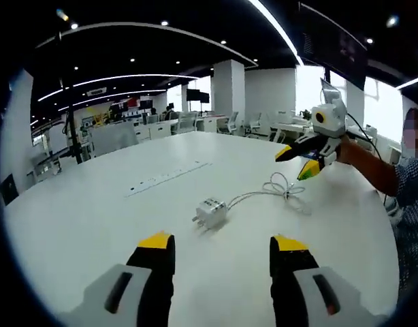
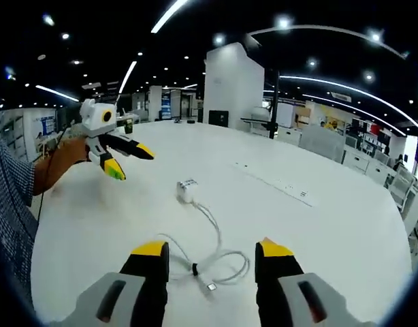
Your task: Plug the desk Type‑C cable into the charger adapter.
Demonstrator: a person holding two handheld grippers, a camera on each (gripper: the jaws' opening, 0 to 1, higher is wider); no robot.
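With both hand-held grippers spread apart and empty, the right hand-held gripper (image 2: 210, 262) should pinch the Type-C cable (image 2: 212, 262) just behind its free plug, while the left hand-held gripper (image 1: 222, 253) steadies the white charger adapter (image 1: 211, 212) lying mid-desk (image 1: 93, 211).

The white table (image 1: 93, 211) bears a charger adapter (image 1: 212, 212), its cable (image 1: 280, 187) and a power strip (image 1: 167, 178).
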